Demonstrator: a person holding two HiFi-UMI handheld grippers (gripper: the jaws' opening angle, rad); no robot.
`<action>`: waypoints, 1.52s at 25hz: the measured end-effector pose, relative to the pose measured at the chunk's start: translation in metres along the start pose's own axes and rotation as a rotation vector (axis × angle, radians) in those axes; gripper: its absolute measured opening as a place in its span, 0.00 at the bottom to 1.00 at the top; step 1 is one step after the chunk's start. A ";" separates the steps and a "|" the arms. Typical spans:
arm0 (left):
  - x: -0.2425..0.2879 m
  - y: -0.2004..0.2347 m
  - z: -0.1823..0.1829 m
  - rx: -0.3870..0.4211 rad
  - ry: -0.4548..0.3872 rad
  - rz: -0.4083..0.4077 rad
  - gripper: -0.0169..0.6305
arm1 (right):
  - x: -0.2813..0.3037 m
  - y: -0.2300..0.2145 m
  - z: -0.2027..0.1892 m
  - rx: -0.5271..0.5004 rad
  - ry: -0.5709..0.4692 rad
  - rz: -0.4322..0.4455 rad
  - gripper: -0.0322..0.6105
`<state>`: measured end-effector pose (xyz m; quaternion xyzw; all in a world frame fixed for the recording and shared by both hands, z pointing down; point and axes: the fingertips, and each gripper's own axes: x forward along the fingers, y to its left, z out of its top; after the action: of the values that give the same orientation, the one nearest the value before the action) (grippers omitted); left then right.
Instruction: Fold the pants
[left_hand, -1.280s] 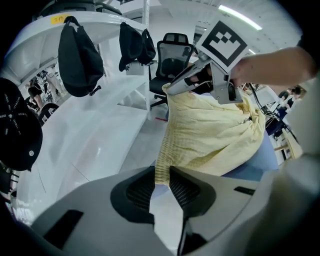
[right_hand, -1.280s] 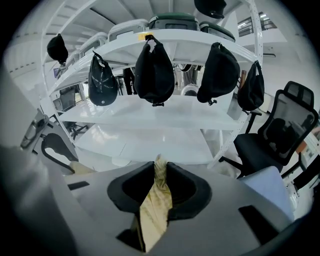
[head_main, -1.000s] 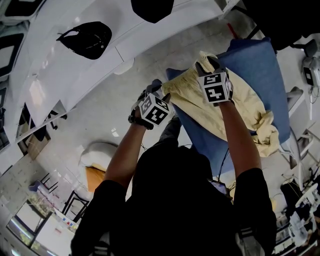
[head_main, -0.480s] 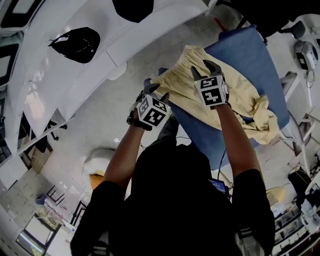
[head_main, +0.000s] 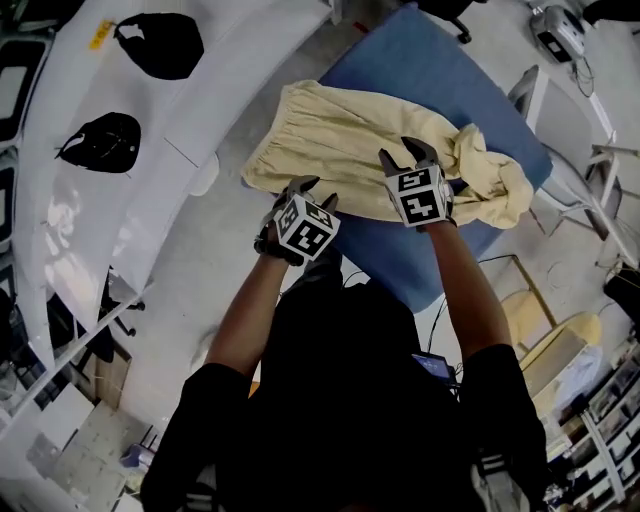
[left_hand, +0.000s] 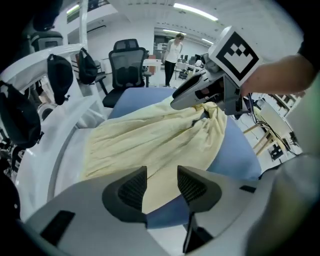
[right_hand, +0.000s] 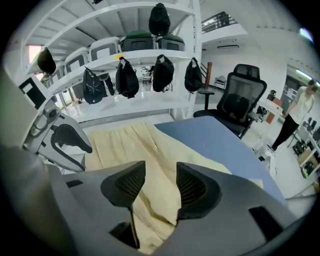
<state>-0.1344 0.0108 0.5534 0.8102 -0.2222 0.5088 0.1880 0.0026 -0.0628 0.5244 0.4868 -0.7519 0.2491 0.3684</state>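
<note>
Head view alone shows pants (head_main: 340, 140) end to end.

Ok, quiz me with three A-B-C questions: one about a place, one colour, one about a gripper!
1. Where do the pants lie? A. on the floor B. on the blue table C. on a chair
2. What colour are the pants? A. red B. pale yellow C. green
3. The left gripper's jaws are: A. apart and empty B. shut on the pants C. shut on a bag
Answers: 1 B, they spread across its top; 2 B, every view shows it; 3 A, a gap shows between them.
</note>
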 end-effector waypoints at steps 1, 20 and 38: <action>0.005 -0.014 0.007 0.022 0.003 -0.015 0.34 | -0.010 -0.011 -0.016 0.017 0.003 -0.013 0.36; 0.092 -0.235 0.089 0.362 0.097 -0.129 0.34 | -0.184 -0.212 -0.269 0.357 0.093 -0.294 0.35; 0.124 -0.219 0.083 0.194 0.184 0.007 0.34 | -0.128 -0.294 -0.301 0.404 0.145 -0.119 0.46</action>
<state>0.0951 0.1273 0.6143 0.7739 -0.1565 0.6005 0.1267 0.3981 0.1102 0.6095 0.5750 -0.6282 0.4070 0.3304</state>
